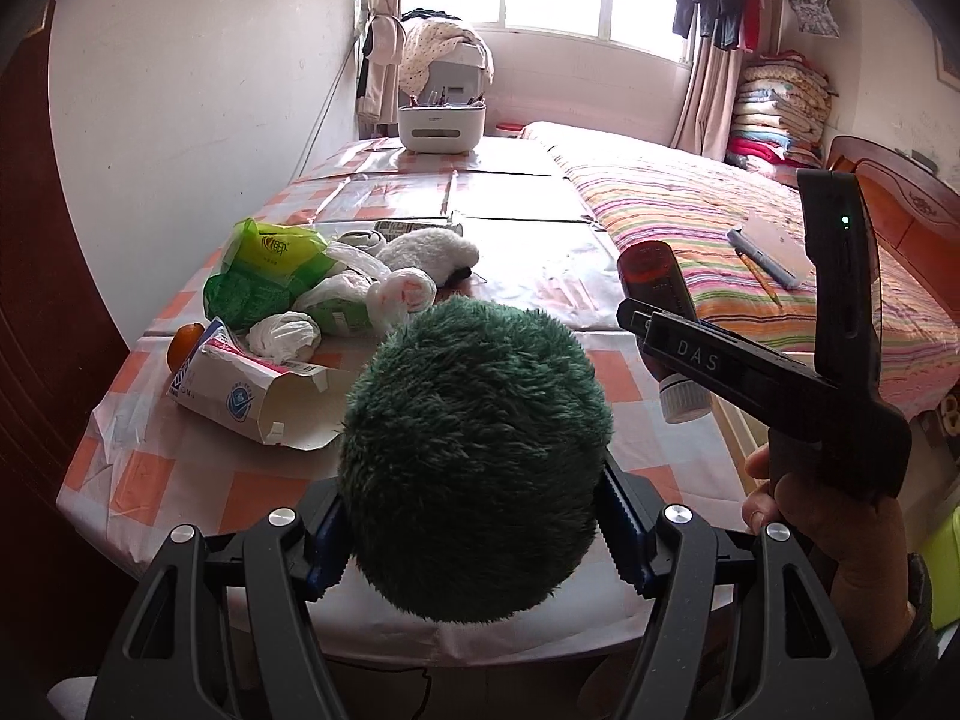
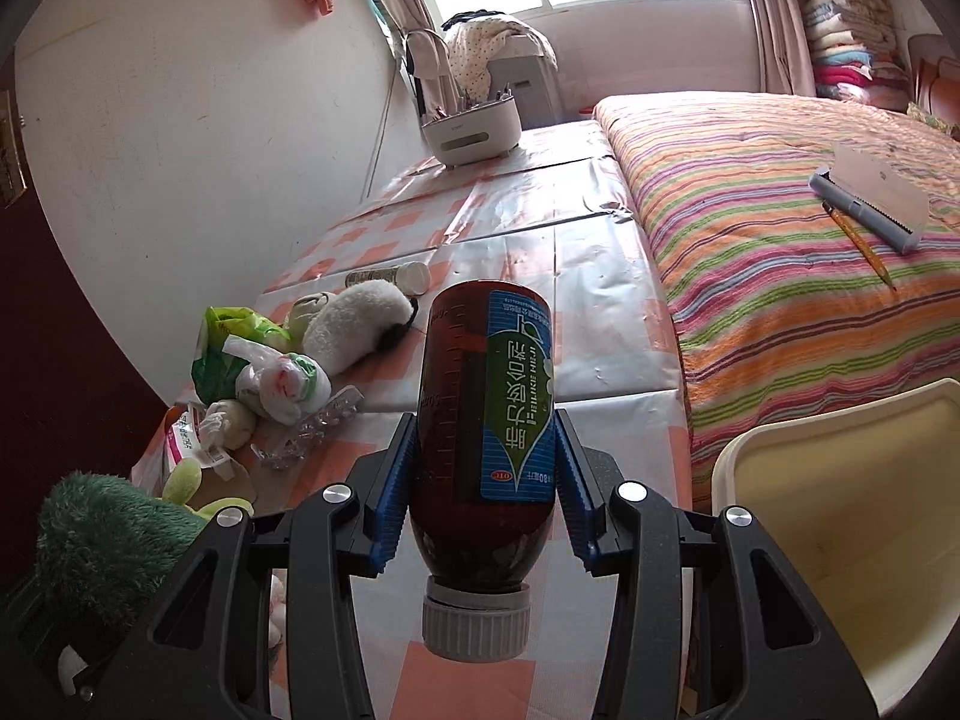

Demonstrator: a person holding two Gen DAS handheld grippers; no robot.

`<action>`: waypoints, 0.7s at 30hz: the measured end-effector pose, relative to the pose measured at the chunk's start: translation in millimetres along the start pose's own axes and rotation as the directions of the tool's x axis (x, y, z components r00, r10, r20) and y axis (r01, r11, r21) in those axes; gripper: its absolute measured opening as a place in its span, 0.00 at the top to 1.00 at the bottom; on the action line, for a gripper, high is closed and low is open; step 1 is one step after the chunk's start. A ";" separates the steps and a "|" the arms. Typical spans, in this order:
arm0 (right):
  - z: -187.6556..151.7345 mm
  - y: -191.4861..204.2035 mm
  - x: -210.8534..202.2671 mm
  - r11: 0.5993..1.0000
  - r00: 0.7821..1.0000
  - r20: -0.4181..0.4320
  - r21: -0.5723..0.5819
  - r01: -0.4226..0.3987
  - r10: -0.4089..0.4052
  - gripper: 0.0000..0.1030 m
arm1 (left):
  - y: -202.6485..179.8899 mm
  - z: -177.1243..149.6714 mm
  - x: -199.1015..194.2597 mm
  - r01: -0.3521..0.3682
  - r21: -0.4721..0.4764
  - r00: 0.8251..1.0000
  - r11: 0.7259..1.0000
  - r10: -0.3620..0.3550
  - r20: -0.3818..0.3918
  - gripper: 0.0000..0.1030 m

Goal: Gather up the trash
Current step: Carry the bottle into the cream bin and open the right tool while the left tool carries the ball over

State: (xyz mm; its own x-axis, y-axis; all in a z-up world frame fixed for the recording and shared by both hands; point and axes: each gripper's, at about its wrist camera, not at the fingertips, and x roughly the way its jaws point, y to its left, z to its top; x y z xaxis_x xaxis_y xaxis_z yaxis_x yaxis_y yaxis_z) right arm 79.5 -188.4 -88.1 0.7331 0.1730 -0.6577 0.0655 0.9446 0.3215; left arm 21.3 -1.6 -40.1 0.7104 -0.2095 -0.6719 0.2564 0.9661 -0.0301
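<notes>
Right wrist view: right gripper (image 2: 485, 462) is clamped on a brown bottle (image 2: 480, 456), its blue pads pressing both sides of the bottle body. Bottle is held upside down, grey cap toward the camera, blue-green label facing up. Beside it, off the surface's bed-side edge, stands a cream bin (image 2: 840, 516) (interior not readable).

Left wrist view: left gripper (image 1: 474, 546) holds a green plush toy (image 1: 474, 456), jaws fairly wide around its fuzzy bulk, above the surface's near edge. On the checked surface (image 1: 540, 264), toward the wall-side edge, lies a cluster: torn white carton (image 1: 252, 396), orange fruit (image 1: 183, 345), crumpled white bags (image 1: 288, 336), green plastic bag (image 1: 264, 270), white plush (image 1: 426, 255). A white caddy (image 1: 441, 126) sits at the far edge. The striped bed (image 1: 720, 222) adjoins the surface.
</notes>
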 end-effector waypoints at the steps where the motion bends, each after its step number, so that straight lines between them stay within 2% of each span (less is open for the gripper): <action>1: -1.1 -3.3 -6.9 1.000 1.000 0.019 0.004 0.009 -0.009 0.59 | -3.0 0.6 0.2 0.005 0.005 1.000 1.000 -0.005 0.001 0.36; 11: -15.5 -61.2 -64.1 0.988 0.981 0.147 0.113 0.108 -0.124 0.59 | -42.5 11.5 7.2 0.064 0.061 0.998 0.996 -0.064 0.000 0.36; 15: -20.0 -82.5 -82.0 0.971 0.958 0.182 0.140 0.196 -0.220 0.59 | -64.5 17.5 11.6 0.094 0.090 0.996 0.992 -0.094 0.000 0.36; 18: -24.0 -102.3 -87.8 0.952 0.944 0.169 0.169 0.256 -0.283 0.59 | -80.7 21.5 15.8 0.120 0.111 0.993 0.987 -0.120 -0.006 0.36; 21: -28.4 -125.2 -87.8 0.933 0.940 0.127 0.217 0.286 -0.318 0.58 | -98.0 25.0 20.2 0.143 0.130 0.990 0.981 -0.143 -0.009 0.35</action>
State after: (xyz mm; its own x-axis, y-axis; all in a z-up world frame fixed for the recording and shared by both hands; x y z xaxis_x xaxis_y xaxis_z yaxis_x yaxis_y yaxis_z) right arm -12.3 -314.0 -90.0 0.7542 -0.1731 -0.6334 0.4181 0.8704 0.2599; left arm 26.9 -104.3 -32.2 0.6604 -0.3442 -0.6673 0.4387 0.8982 -0.0291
